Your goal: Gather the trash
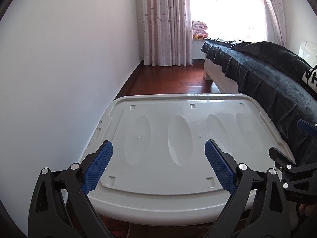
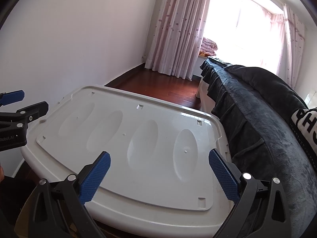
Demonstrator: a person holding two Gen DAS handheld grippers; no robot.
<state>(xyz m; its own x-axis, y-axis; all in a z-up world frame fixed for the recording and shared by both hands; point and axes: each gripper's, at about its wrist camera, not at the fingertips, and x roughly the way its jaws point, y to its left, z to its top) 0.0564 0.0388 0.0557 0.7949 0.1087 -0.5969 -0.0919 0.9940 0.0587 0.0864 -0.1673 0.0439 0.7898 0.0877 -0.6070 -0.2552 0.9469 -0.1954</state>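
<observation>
Left gripper [image 1: 158, 148]: jaws spread wide, nothing between the blue pads [image 1: 98, 168], poised over the near edge of a white plastic lid [image 1: 158, 188]. Right gripper [image 2: 159, 161]: likewise spread wide and empty, over the same lid's near right part. Neither visibly touches the lid. No trash visible in either view. Dark bed cover [image 2: 257, 103] lies right of the lid.

I see blue cross-hatched pads [image 1: 98, 166] on black gripper frames, a plain white plastic lid [image 1: 158, 190], a dark blue-grey bedspread [image 2: 257, 123], pink spotted curtains [image 1: 164, 19], and a reddish-brown wood floor [image 1: 168, 79].
</observation>
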